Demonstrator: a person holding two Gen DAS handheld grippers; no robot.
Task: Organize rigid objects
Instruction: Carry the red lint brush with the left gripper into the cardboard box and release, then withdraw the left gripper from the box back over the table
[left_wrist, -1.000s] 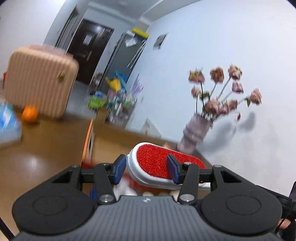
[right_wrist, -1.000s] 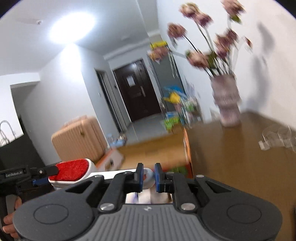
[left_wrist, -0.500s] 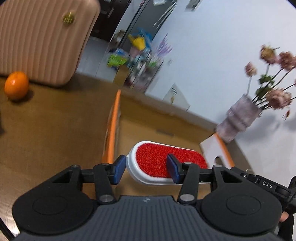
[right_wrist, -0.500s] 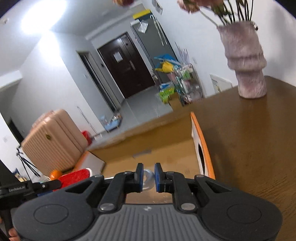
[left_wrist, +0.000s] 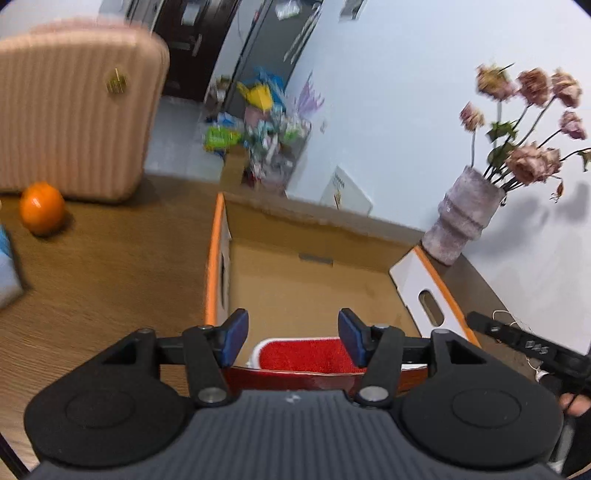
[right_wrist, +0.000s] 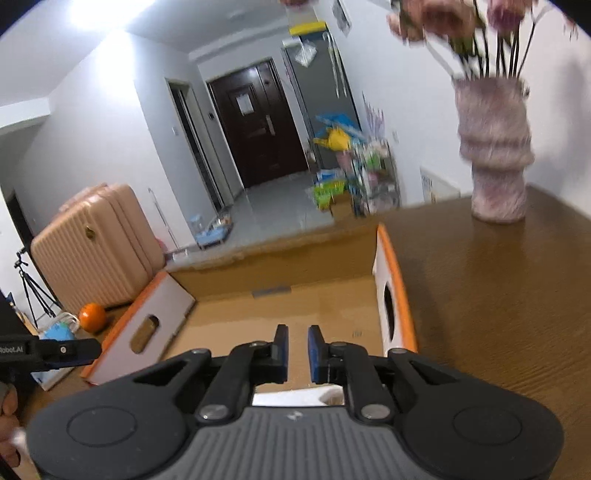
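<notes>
Over the open cardboard box (left_wrist: 314, 280) on the wooden table (left_wrist: 110, 266), the left gripper (left_wrist: 291, 338) now stands with its blue pads spread wide and nothing between them. Half a second ago those pads were clamped on the lint brush (left_wrist: 303, 356); now the brush, a white body with a red bristle face turned up, lies below and just behind the fingertips, at the near end of the box, partly hidden by the gripper body and a dark red-brown edge in front of it. Whether it rests flat on the box floor cannot be told from this view.

The right gripper (right_wrist: 297, 349) also hovers over the box. A narrow gap shows between its pads with bare cardboard behind it, where earlier a pale rounded piece sat between them. A white shape (right_wrist: 295, 397) shows just under the gripper body; what it is cannot be made out.

The box's orange-edged flaps (right_wrist: 393, 291) stand up on both sides. An orange (left_wrist: 42, 208) sits on the table well left of the box, in front of a pink suitcase (left_wrist: 74, 125). A ribbed vase (left_wrist: 461, 218) of dried roses stands beyond the box's right flap, close to the wall. Both views have tipped further down toward the box interior than before.
</notes>
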